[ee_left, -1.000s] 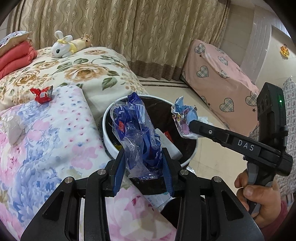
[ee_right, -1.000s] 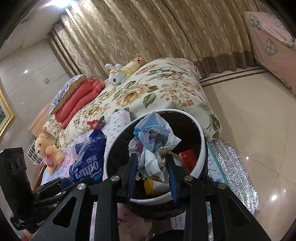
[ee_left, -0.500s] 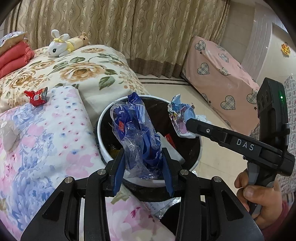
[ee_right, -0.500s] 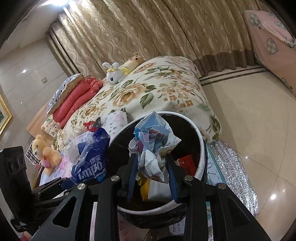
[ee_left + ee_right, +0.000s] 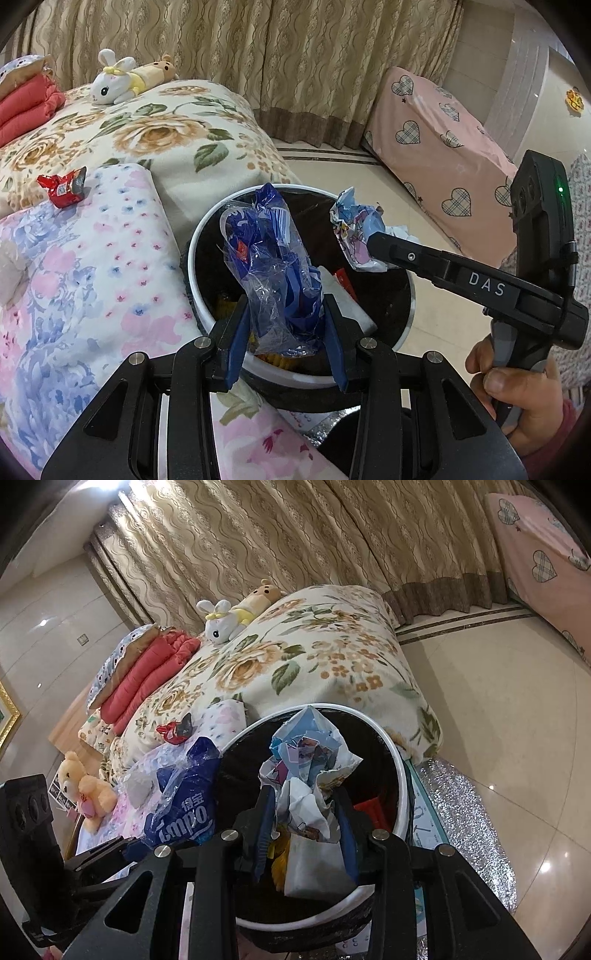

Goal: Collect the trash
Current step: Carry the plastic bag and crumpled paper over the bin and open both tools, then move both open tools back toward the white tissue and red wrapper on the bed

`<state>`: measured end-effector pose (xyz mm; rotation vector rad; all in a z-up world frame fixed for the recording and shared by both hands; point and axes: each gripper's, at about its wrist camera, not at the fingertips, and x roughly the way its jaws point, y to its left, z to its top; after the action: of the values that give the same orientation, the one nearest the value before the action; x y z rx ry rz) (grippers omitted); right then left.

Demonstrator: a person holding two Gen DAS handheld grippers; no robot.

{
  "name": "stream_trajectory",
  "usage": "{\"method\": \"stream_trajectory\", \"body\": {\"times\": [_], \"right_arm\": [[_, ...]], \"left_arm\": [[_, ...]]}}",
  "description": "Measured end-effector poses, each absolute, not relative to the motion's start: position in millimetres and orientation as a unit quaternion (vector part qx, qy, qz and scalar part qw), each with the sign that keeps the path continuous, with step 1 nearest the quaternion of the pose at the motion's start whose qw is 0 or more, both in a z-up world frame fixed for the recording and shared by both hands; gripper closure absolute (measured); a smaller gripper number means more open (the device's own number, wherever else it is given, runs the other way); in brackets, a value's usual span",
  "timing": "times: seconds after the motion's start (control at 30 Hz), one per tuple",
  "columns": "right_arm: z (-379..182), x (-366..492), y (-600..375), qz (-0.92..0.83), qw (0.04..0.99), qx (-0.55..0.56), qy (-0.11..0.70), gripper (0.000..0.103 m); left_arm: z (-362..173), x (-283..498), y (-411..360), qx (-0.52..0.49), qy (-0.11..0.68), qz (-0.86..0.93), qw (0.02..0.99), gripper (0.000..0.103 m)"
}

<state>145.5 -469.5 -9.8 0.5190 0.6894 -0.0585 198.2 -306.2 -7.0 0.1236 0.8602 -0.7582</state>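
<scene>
Below my two grippers the bin point(image 5: 207, 236) mouth stands open, but its floor is partly taken by white paper point(image 5: 314, 864), a red box point(image 5: 345, 282) and yellow scraps, so the dark far half is the freest drop. My left gripper point(image 5: 286, 334) with its blue bag point(image 5: 269, 266) and my right gripper point(image 5: 306, 823) with its crumpled wrapper point(image 5: 306, 760) hang side by side over that mouth, near each other, leaving little room between them. To the left the bed point(image 5: 92, 258) presses against the bin rim and carries a red wrapper point(image 5: 62, 186); to the right the floor point(image 5: 498, 720) lies bare up to the pink-covered block point(image 5: 436, 147).
</scene>
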Motion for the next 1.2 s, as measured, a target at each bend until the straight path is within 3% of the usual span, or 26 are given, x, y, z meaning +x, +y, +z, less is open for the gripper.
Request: {"method": "stream_trajectory", "body": {"times": [0.2,0.4,0.6,0.93,1.2], "right_arm": [[-11.4,150.6,-470.2,-0.032,0.906,0.25,0.339,0.066],[-8.9,147.8,-469.4,-0.031,0.907,0.256,0.332,0.043],[-4.3,141.6,-466.8,-0.034,0.909,0.261,0.322,0.032],[3.9,137.4,-438.0,-0.02,0.916,0.248,0.313,0.018],[5.3,137.0,-414.2,-0.007,0.917,0.245,0.316,0.014]], "left_arm": [[-7.5,198.2,-308.1,0.058,0.407,-0.359,0.838,0.059],[-7.4,198.3,-300.6,0.042,0.409,-0.358,0.838,0.046],[-5.1,192.9,-283.0,0.025,0.404,-0.353,0.843,0.039],[-14.7,189.9,-230.7,-0.008,0.413,-0.315,0.854,0.036],[-22.3,190.6,-191.0,-0.03,0.419,-0.282,0.862,0.035]]}}
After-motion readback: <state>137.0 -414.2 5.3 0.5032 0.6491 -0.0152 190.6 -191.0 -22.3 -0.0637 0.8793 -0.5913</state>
